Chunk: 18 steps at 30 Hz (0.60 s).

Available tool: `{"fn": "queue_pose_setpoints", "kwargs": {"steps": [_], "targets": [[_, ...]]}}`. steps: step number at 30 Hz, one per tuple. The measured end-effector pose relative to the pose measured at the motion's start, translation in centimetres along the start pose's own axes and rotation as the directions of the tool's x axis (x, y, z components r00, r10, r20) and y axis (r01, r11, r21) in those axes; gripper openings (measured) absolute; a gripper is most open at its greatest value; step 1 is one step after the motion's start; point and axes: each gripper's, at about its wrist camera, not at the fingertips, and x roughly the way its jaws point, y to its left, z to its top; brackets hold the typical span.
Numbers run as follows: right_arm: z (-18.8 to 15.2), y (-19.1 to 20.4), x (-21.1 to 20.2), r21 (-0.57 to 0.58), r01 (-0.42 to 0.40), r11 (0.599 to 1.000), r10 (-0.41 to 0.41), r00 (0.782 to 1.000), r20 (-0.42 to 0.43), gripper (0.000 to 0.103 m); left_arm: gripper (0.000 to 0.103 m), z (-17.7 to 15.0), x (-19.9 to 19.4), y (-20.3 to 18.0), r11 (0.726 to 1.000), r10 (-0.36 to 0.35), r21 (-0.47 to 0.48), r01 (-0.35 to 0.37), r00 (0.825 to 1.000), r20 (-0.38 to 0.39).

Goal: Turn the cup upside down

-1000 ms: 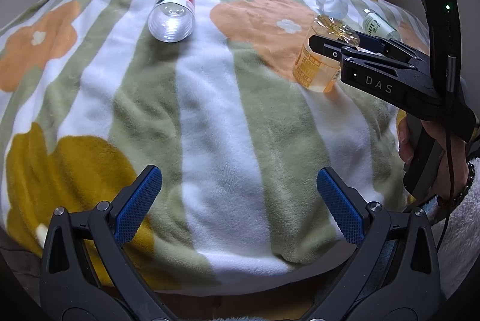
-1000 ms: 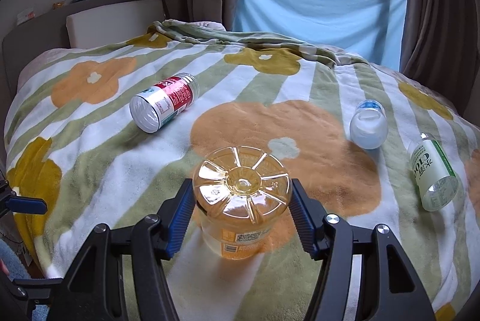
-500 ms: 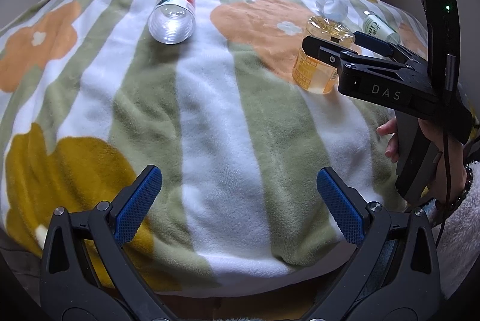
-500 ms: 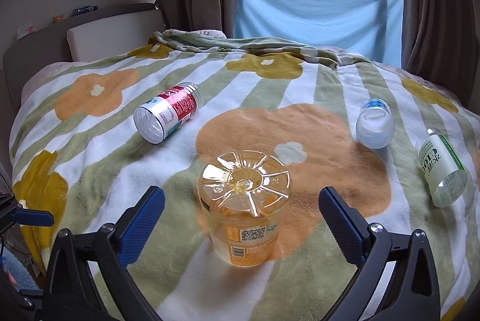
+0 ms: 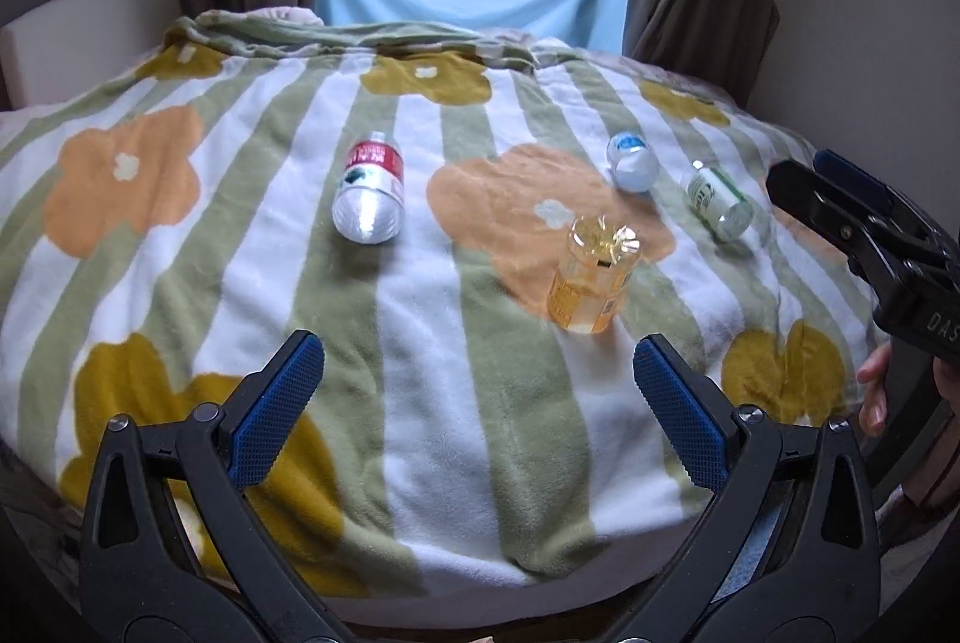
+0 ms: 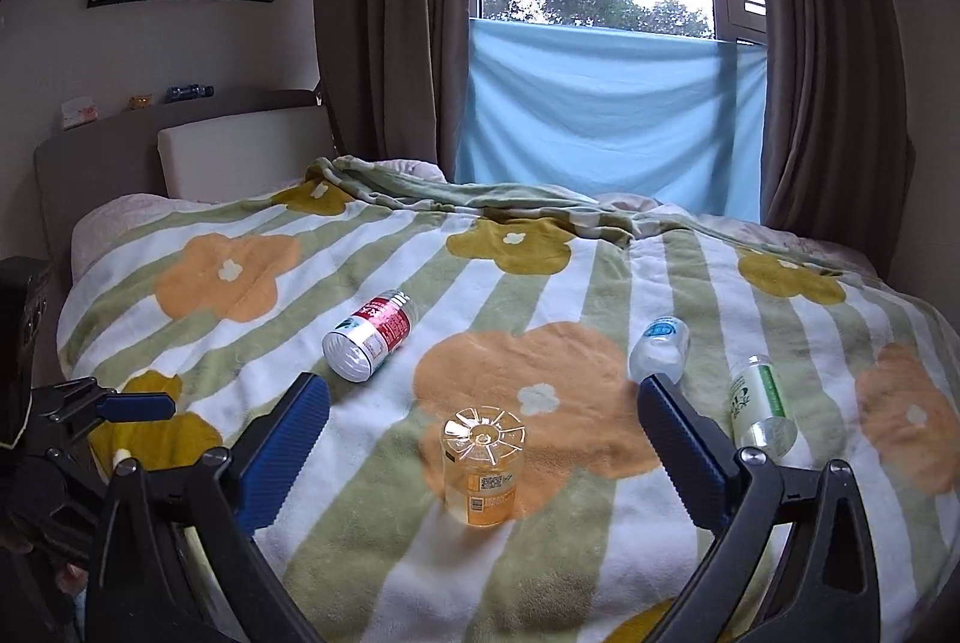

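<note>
Cup (image 6: pixel 483 466) inverted on blanket (image 6: pixel 384 553); three bottles lying; both tongs wide apart, empty.

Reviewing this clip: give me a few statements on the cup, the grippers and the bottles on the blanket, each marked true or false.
1. The orange cup stands upside down on the blanket, its base on top. True.
2. The right gripper is shut on the cup. False: its fingers are spread wide, clear of the cup.
3. The red-labelled bottle stands upright. False: it lies on its side.
4. The left gripper is open and holds nothing. True.
5. The green-labelled bottle lies on the blanket. True.
</note>
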Motion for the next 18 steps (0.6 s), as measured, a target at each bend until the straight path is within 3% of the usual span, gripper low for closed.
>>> {"fn": "queue_pose_setpoints", "kwargs": {"steps": [4,10,14,18], "targets": [[2.1,-0.7,-5.2,0.071,0.040,0.997,-0.041,0.999,0.013,0.102,0.103,3.2,-5.0,-1.3,0.999,0.028,0.012,-0.031,0.989,0.147],[3.8,-0.9,-11.9,0.095,0.205,0.974,-0.212,0.974,0.076,0.102,0.103,5.5,-11.4,-4.5,0.983,0.103,0.112,-0.148,0.937,0.334],[3.4,-1.2,-14.5,0.121,0.280,0.952,-0.293,0.950,0.111,0.102,0.103,4.8,-13.2,-6.1,0.969,0.140,0.135,-0.206,0.911,0.387],[2.5,-1.9,-15.5,0.170,0.304,0.937,-0.325,0.940,0.107,0.102,0.103,3.9,-13.6,-5.9,0.986,0.103,0.080,-0.144,0.919,0.380]]}}
